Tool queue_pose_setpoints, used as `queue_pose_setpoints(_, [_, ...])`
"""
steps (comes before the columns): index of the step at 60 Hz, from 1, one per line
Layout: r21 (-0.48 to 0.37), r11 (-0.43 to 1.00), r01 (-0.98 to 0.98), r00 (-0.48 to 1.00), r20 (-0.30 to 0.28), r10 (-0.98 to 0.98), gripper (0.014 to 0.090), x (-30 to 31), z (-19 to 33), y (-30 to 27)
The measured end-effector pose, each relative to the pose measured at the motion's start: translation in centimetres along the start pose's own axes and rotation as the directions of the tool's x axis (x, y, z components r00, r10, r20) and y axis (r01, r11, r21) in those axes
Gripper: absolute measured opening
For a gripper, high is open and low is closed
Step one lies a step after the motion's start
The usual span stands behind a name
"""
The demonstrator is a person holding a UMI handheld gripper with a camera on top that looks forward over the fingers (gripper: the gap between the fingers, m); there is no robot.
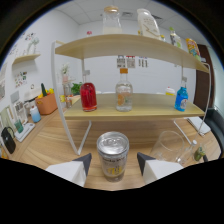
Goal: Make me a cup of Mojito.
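Note:
A silver drink can (113, 154) with a yellow mark on its label stands upright on the wooden table between my two fingers. My gripper (114, 162) is open: the left fingertip (85, 161) and the right fingertip (143, 161) each leave a small gap to the can's sides. Just right of the can, beyond the right finger, stands a clear empty glass (172, 147). On the lower shelf (150, 111) behind stand a red bottle (88, 96), a clear bottle with orange contents (123, 90) and a small blue bottle (181, 98).
A white-framed two-tier wooden rack, its leg (67, 132) left of the can. The top shelf (125, 46) holds a glass jar and packets. On the far left are an orange pot (46, 102), a blue cup (35, 114) and a dark object (7, 139).

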Motion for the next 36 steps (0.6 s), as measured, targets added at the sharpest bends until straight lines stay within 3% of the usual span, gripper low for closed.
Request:
queue_pose_setpoints(8, [-0.015, 1.0, 0.003, 1.0, 0.012, -0.003, 0.085, -0.9, -4.4, -1.4])
queue_pose_setpoints(36, [-0.118, 0.992, 0.034, 0.995, -0.093, -0.045, 0.0859, 5.3, -15.0, 1.2])
